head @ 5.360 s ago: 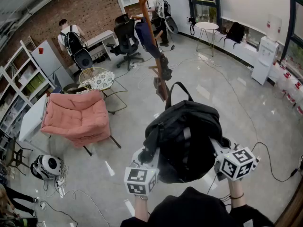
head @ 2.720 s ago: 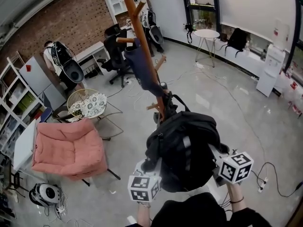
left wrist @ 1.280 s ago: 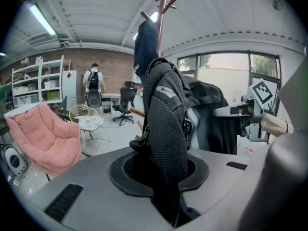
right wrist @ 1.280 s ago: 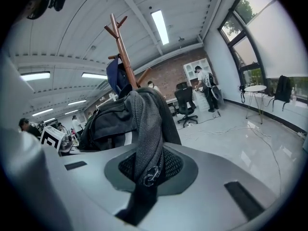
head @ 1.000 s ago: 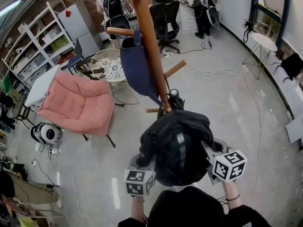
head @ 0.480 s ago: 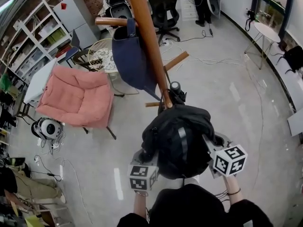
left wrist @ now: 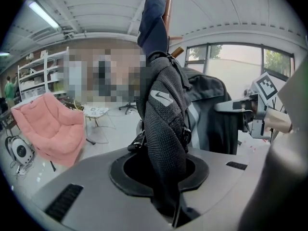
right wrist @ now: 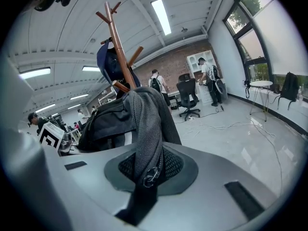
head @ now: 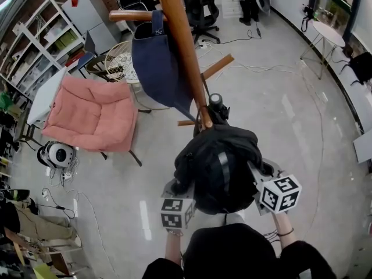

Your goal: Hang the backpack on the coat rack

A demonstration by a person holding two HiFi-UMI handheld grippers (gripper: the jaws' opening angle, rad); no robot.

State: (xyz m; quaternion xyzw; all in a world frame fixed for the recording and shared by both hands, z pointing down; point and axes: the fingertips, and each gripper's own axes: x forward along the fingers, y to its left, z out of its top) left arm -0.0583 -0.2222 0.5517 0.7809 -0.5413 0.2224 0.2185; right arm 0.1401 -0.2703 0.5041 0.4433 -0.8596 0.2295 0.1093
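Observation:
A black backpack (head: 218, 167) hangs between my two grippers, just in front of the wooden coat rack pole (head: 183, 45). Its top touches the pole near a short lower peg (head: 187, 122). The left gripper (head: 179, 189) is shut on a black mesh shoulder strap (left wrist: 166, 124), which runs down between its jaws in the left gripper view (left wrist: 168, 186). The right gripper (head: 260, 178) is shut on the other grey mesh strap (right wrist: 147, 129), whose metal ring sits at the jaws (right wrist: 144, 182). A navy bag (head: 154, 63) hangs from an upper peg.
A pink armchair (head: 93, 115) and a round wire side table (head: 125, 68) stand left of the rack. An office chair (head: 200, 4) and people are behind it. White shelves (head: 35, 45) line the left wall. Cables cross the grey floor (head: 290, 115).
Both grippers and the backpack have sunk slightly and drawn in to the rack. The backpack's top now lies against the pole by the lower peg.

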